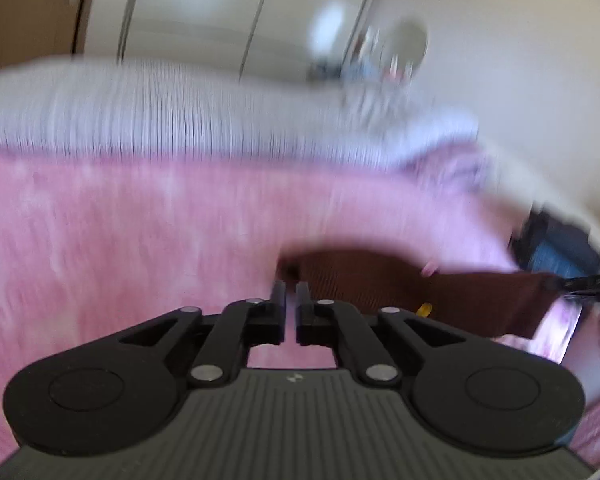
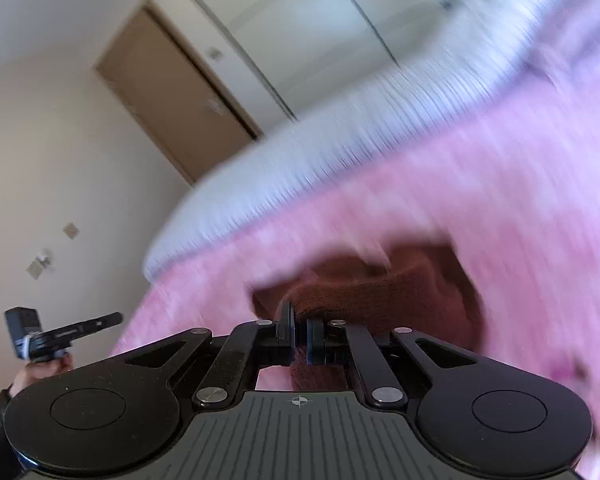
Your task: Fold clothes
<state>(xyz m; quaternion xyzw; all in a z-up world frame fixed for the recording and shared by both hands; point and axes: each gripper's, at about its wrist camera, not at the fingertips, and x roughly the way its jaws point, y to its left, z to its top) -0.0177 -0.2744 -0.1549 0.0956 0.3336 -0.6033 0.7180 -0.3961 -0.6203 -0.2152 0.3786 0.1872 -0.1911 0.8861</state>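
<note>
Both grippers are nearly closed. The left gripper (image 1: 291, 292) pinches the edge of the dark brown knitted garment (image 1: 420, 284) at frame centre; the right gripper (image 2: 298, 320) clamps the same garment's hem (image 2: 364, 292). Blurred fuzzy pink blanket (image 1: 120, 240) surrounds it.

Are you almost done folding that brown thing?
Not yet. No finished fold shows. Right now both grippers pinch the brown cloth: the right gripper is shut on its edge, and the left gripper seems shut at another edge of the brown cloth, over the pink blanket. The folding is still to do; the pictures are blurry.
</note>
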